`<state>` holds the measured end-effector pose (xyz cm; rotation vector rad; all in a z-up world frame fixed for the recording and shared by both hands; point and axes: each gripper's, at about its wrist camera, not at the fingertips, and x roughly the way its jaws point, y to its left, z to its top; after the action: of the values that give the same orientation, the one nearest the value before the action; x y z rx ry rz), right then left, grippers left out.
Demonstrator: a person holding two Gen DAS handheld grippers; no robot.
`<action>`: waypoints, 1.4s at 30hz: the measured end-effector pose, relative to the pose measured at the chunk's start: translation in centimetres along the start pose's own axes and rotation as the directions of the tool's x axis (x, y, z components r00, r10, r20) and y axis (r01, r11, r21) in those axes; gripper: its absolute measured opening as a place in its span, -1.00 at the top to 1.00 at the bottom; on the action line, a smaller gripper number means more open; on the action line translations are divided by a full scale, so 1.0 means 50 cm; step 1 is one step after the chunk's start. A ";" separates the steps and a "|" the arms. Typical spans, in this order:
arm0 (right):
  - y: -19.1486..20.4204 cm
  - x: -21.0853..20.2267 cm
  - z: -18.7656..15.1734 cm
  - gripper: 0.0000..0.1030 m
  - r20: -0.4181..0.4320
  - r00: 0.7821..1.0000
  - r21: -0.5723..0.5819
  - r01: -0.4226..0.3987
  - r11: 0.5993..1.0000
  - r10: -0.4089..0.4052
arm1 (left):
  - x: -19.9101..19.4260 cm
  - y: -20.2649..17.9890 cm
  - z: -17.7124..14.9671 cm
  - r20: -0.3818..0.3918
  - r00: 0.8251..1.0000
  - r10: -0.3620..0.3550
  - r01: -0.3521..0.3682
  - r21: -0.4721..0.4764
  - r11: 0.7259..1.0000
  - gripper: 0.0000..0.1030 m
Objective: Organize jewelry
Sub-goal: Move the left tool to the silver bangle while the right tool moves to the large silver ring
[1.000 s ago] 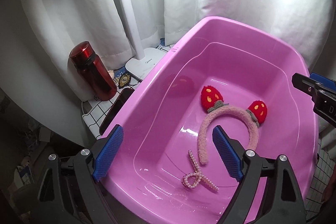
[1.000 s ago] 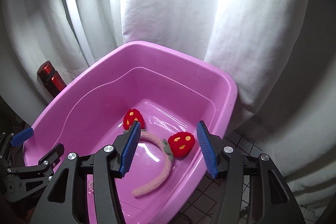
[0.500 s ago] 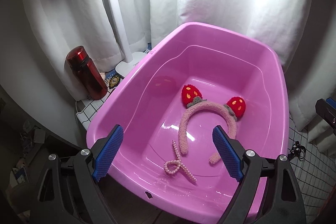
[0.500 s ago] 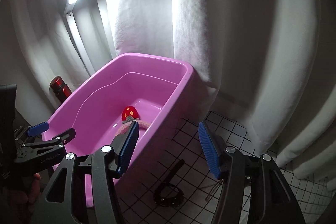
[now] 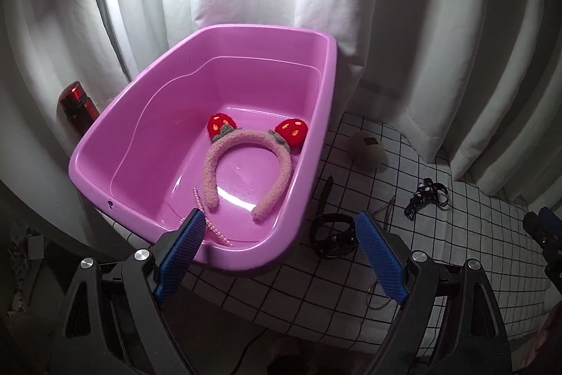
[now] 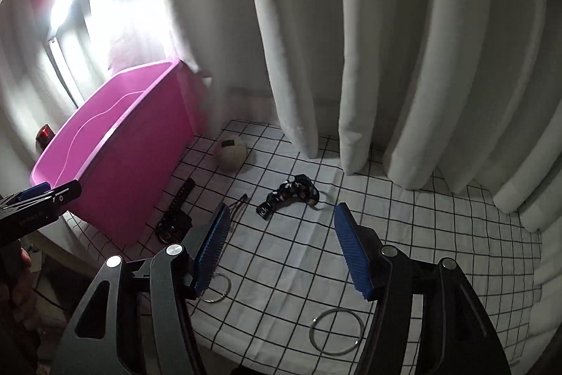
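A pink tub (image 5: 318, 115) (image 6: 116, 160) stands at the left of a checked cloth. Inside lie a fluffy pink headband with red strawberry ears (image 5: 246, 146) and a pearl hair clip (image 5: 210, 220). My left gripper (image 5: 281, 252) is open and empty above the tub's near right corner. My right gripper (image 6: 281, 248) is open and empty over the cloth. On the cloth lie a black patterned hair tie (image 6: 288, 195) (image 5: 425, 195), a black strap accessory (image 6: 175, 213) (image 5: 332, 231), two metal bangles (image 6: 335, 331) (image 6: 216, 289) and a thin pin (image 6: 240, 204).
A beige ball (image 6: 230, 148) (image 5: 365, 150) rests by the tub near the white curtain (image 6: 386, 58). A red bottle (image 5: 75, 111) and a lamp post (image 5: 112, 20) stand left of the tub. The cloth's front edge drops off below the grippers.
Both grippers have pulled back and swung right, away from the tub. The cloth with loose accessories has come into view. The headband and pearl clip lie still in the tub.
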<state>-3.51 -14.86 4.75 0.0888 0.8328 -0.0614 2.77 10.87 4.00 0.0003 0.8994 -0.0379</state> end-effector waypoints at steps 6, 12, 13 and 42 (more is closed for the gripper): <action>-0.096 -0.012 -0.098 -0.18 -0.067 0.995 0.093 0.086 0.992 -0.080 | -0.008 -0.103 -0.057 0.002 0.998 -0.067 0.066 0.101 0.993 -0.79; -0.148 -0.008 -0.178 -0.18 -0.124 0.987 0.145 0.118 0.982 -0.100 | -0.003 -0.169 -0.099 -0.041 0.993 -0.109 0.114 0.152 0.982 -0.79; -0.153 -0.007 -0.188 -0.18 -0.130 0.986 0.149 0.120 0.982 -0.101 | 0.003 -0.179 -0.107 -0.053 0.992 -0.113 0.120 0.161 0.980 -0.79; -0.133 0.168 -0.315 -0.36 -0.274 0.960 0.099 0.079 0.992 -0.049 | 0.247 -0.237 -0.249 -0.266 0.961 -0.070 0.138 0.246 0.959 -0.79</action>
<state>-10.06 -20.03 -12.37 0.1765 1.1070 -0.1589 0.30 -1.17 -13.21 0.2096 1.1464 -0.2617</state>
